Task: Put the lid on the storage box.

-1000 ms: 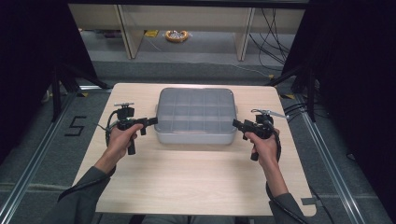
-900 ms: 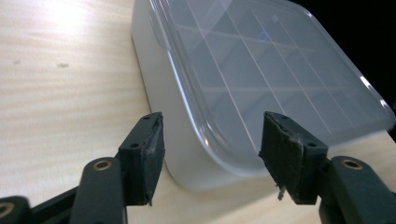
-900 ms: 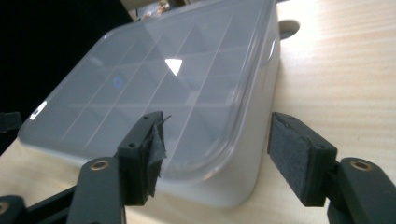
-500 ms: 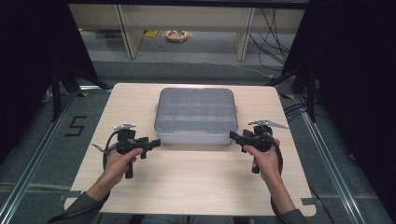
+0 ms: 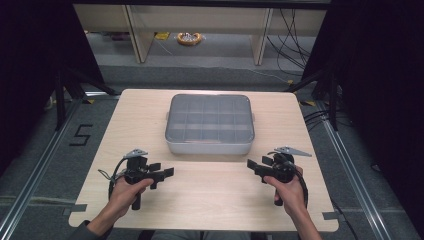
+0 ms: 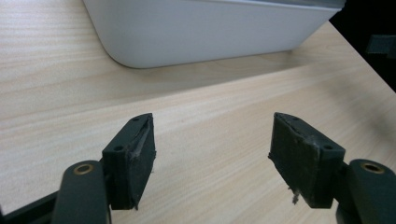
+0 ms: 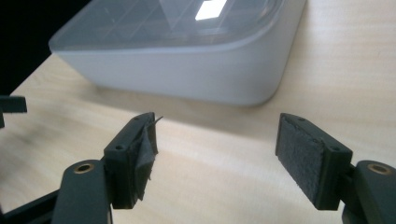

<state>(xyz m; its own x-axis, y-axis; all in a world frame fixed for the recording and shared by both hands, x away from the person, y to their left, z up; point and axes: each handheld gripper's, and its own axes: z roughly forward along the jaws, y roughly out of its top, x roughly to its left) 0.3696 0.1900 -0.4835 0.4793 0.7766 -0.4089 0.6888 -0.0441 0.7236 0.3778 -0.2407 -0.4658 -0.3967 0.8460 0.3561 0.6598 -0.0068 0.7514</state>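
Observation:
A shallow grey plastic box point(image 5: 209, 124) with a clear lid and several inner compartments sits at the middle back of the wooden table point(image 5: 210, 200). My left gripper point(image 5: 162, 170) hovers open in front of the box's left corner, pointing right. My right gripper point(image 5: 257, 163) is open in front of the right corner, pointing left. In the left gripper view the open gripper point(image 6: 212, 135) holds nothing, with the box wall point(image 6: 201, 28) ahead of it. The right gripper view shows that gripper point(image 7: 217, 135) equally empty, facing the box point(image 7: 187, 65).
Bare wood stretches between the two grippers along the table's front half. On the floor to the left is a taped number mark point(image 5: 80, 135). Behind the table stand shelf legs and a coiled yellow item point(image 5: 189, 38). Cables point(image 5: 320, 117) run along the right.
Both hands have drawn back from the box's left and right sides toward the table's front. The box has stayed in place.

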